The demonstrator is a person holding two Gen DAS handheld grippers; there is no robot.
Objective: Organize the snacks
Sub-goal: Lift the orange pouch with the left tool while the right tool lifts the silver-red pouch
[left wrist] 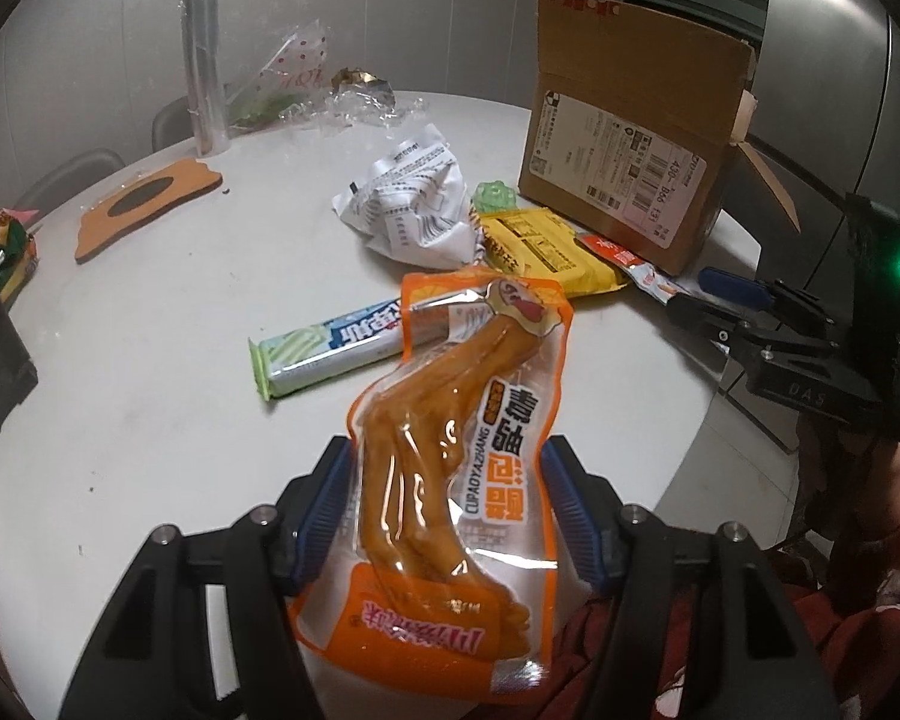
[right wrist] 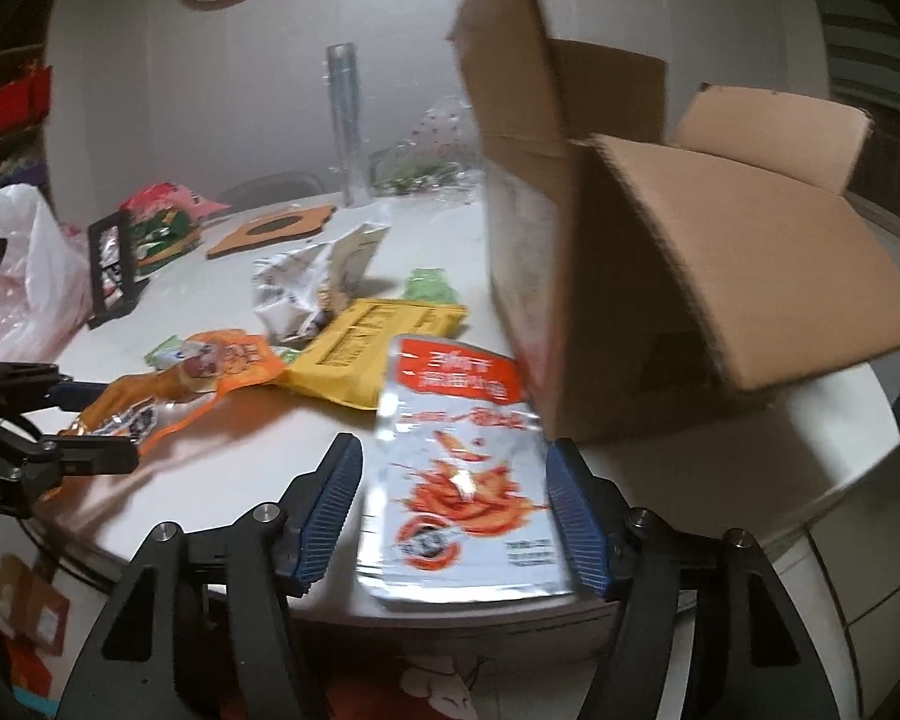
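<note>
My left gripper [left wrist: 447, 468] stands open around an orange duck-foot snack packet [left wrist: 456, 438] that lies between its blue pads [left wrist: 324, 504] without a clear grip. It also shows in the right wrist view [right wrist: 168, 384]. My right gripper [right wrist: 453, 468] is open around a silver and red snack packet [right wrist: 459, 468] lying at the table's near edge. A cardboard box [right wrist: 660, 276] with open flaps stands just right of it. A yellow packet [left wrist: 540, 246], a green and white candy tube [left wrist: 330, 342] and a white crumpled packet [left wrist: 414, 204] lie on the white round table [left wrist: 150, 420].
A green jelly cup [left wrist: 497, 198] sits by the box. A cork coaster [left wrist: 144, 210], a foil roll [left wrist: 203, 60] and clear wrappers [left wrist: 354, 105] lie at the back. A black rack with snacks [right wrist: 120, 258] and a plastic bag [right wrist: 24, 276] stand at the left.
</note>
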